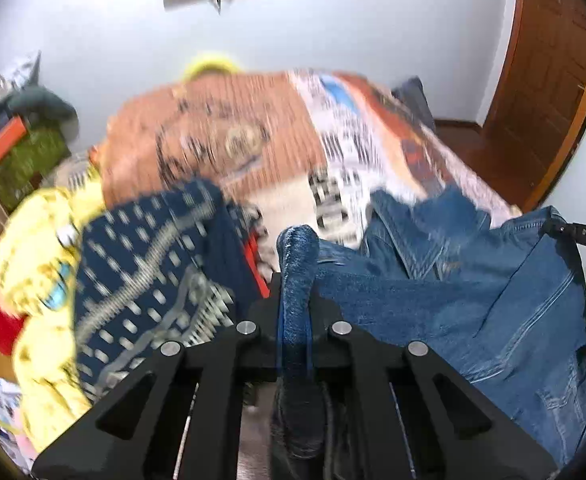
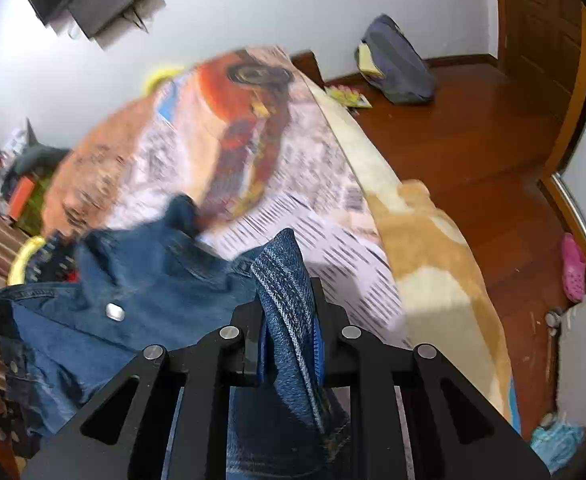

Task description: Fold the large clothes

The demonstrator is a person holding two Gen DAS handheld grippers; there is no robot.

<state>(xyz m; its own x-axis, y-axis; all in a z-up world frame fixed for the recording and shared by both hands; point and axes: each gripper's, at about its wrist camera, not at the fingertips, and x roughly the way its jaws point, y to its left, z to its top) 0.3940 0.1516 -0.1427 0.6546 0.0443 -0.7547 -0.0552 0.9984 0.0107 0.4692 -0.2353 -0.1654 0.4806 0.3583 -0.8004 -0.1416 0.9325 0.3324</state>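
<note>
A blue denim jacket point(image 1: 453, 300) hangs stretched between both grippers above the bed. My left gripper point(image 1: 296, 292) is shut on a rolled edge of the denim, which sticks up between its fingers. In the right wrist view, my right gripper point(image 2: 287, 304) is shut on another folded edge of the denim jacket point(image 2: 141, 280), whose metal button shows to the left. The right gripper point(image 1: 573, 232) also appears at the far right of the left wrist view, pinching the jacket's corner.
The bed point(image 2: 325, 240) carries a printed orange and white cover. A pile of other clothes, navy patterned point(image 1: 145, 280) and yellow point(image 1: 41, 240), lies at its left. A grey bag point(image 2: 397, 64) and pink shoe point(image 2: 573, 268) sit on the wooden floor at right.
</note>
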